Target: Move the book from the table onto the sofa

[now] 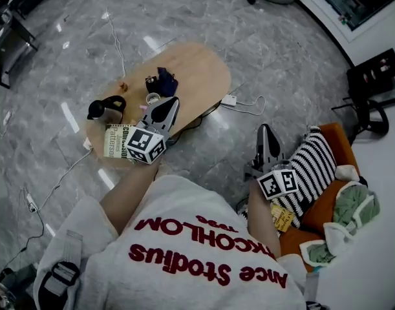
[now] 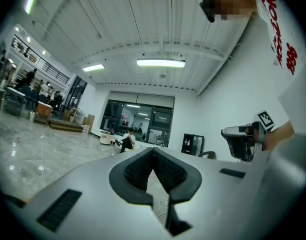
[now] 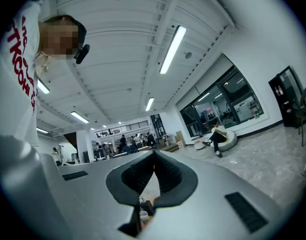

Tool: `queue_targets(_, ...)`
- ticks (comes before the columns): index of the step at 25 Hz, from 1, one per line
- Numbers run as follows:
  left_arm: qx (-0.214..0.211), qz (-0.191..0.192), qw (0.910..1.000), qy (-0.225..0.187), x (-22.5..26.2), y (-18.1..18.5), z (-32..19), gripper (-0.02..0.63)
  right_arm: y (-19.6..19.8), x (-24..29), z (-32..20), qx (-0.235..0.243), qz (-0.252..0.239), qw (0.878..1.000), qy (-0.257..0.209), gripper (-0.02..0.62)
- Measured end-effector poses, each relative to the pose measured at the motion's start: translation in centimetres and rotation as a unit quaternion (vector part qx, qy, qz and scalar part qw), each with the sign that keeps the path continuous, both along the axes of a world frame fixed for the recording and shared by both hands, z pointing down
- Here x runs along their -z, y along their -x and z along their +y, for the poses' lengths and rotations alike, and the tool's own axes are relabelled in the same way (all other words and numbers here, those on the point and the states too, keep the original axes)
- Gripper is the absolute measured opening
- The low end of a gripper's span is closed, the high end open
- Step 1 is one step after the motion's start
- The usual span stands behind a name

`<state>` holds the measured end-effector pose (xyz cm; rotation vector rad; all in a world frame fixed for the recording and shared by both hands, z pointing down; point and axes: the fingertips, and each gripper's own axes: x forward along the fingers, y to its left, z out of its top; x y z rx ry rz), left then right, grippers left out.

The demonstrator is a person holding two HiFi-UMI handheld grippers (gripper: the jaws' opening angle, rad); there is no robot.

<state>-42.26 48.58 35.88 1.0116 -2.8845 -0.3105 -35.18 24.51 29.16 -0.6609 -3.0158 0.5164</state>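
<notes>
With both pairs of jaws pressed together and empty, the book [image 1: 116, 141] lies on the table [image 1: 197, 70] just left of and behind the left gripper [image 1: 170, 105] jaws (the right gripper [image 1: 267, 133] hangs well apart, by the sofa [image 1: 346, 150]).

Head camera stares steeply down at tabletop [image 1: 197, 70] and sofa [image 1: 344, 148]. Cameras on left claw [image 1: 173, 101] and right claw [image 1: 264, 129] sit close behind the jaws, facing level; both catch the same seated person [image 2: 126, 140].
</notes>
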Motion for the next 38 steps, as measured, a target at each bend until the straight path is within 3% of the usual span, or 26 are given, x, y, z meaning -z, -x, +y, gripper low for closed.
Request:
queue_targets(5, 0.067, 0.008, 0.9977, -0.007, -0.8, -0.1, 6.7, 0.017, 3.3, -0.3, 5.9, 0.062, 0.005, 0.998, -0.002, 0.026)
queue_targets(9, 0.134, 0.01, 0.9908, -0.008, -1.3, -0.8, 12.9, 0.017, 5.9, -0.6, 11.4, 0.124, 0.004, 0.992, -0.004, 0.026)
queue_targets(19, 0.28, 0.016, 0.9598, 0.004, -1.9, -5.1, 25.2, 0.017, 8.1, -1.6, 22.7, 0.252, 0.012, 0.967, 0.009, 0.026)
queue_targets(31, 0.402, 0.029, 0.9151, 0.009, -2.7, -10.0, 30.0, 0.017, 9.5, -3.3, 28.3, 0.363, 0.031, 0.931, 0.021, 0.026)
queue_targets(38, 0.441, 0.033, 0.897, 0.016, -2.2, -10.4, 29.7, 0.017, 12.0, -3.0, 28.9, 0.404, 0.033, 0.914, 0.025, 0.026)
